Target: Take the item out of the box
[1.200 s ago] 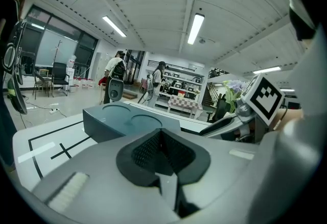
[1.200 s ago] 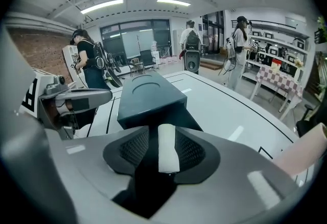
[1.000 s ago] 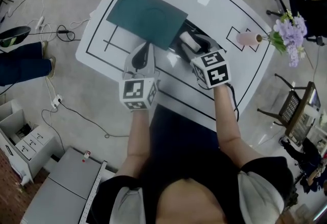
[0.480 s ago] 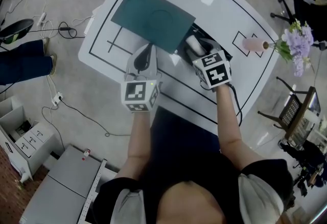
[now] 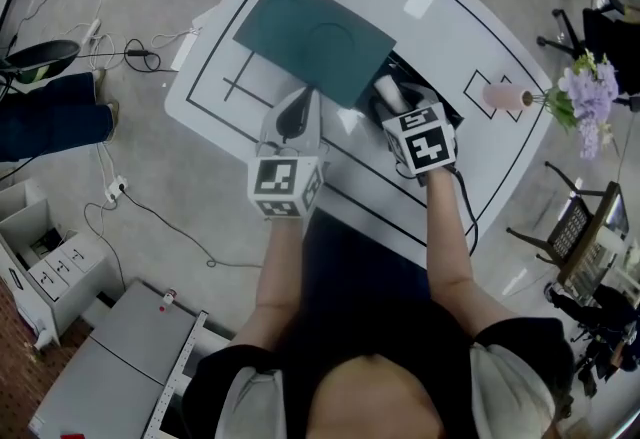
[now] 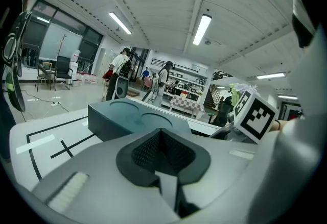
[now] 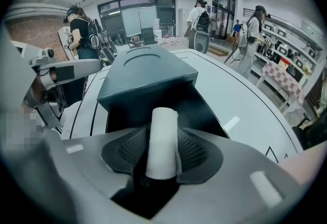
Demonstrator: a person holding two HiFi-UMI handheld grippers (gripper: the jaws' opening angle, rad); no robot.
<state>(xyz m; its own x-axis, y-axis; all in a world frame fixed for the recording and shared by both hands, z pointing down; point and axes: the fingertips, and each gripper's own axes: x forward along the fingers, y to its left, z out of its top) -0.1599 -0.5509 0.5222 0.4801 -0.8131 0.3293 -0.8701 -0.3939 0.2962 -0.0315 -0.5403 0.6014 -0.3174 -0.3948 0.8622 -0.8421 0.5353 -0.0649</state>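
Your left forearm reaches straight ahead. The left hand-held gripper [image 5: 302, 99] lies low over the bench [image 5: 215, 87], jaws together on nothing, tips just beside the near edge of the teal lid [image 5: 315, 32]. Your right forearm angles slightly inward, with the right hand-held gripper [image 5: 392, 99] tipped steeply down into the open dark box [image 7: 127, 110]. Its jaws have just been closing and press both sides of the white roll [image 7: 162, 136], which sits inside the box.

Lab hall: strip lights [image 6: 203, 29], floor cables [image 5: 140, 55].
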